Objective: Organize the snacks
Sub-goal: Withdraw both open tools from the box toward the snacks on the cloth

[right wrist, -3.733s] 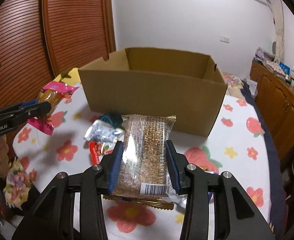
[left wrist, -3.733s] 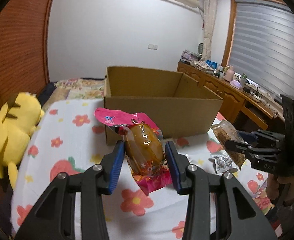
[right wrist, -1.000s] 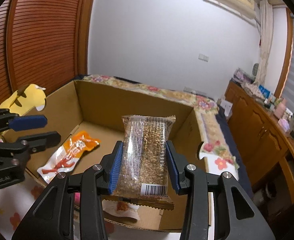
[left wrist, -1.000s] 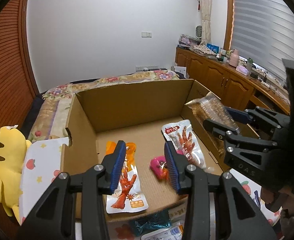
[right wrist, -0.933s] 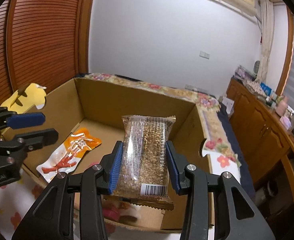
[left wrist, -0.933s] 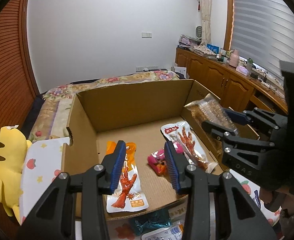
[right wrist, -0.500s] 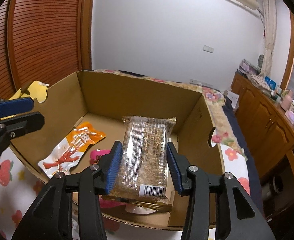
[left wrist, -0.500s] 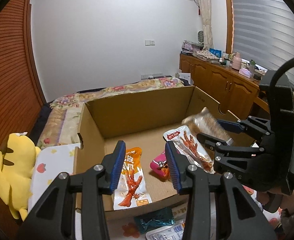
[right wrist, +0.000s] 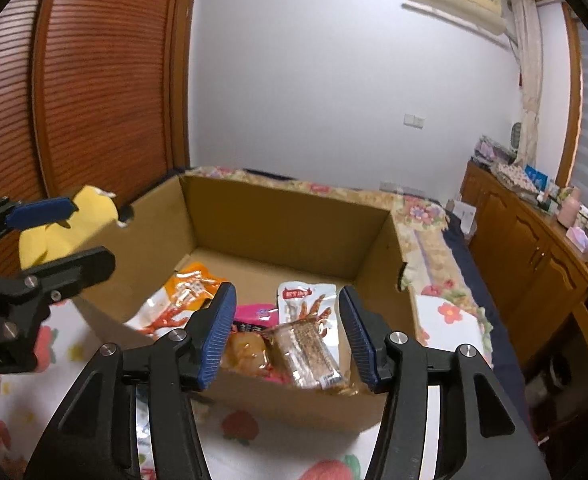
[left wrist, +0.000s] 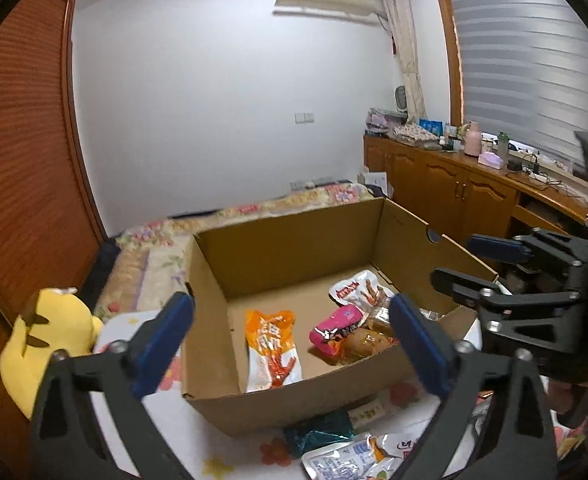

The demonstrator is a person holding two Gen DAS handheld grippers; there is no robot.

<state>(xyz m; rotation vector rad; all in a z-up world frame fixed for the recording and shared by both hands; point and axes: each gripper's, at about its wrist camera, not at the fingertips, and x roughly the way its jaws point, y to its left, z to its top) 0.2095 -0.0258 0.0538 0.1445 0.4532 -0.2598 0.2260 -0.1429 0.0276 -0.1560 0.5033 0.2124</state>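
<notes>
Each camera sits behind its own fingers and looks forward and down into the cardboard box [left wrist: 294, 392] [right wrist: 294, 400] from close by. The left view faces it from the left front corner, the right view from the right front. Both views share the box inside.

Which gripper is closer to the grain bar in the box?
Right. The right gripper hangs open directly above the grain bar at the cardboard box near wall. The left gripper, also open, is off to the bar's left side.
</notes>
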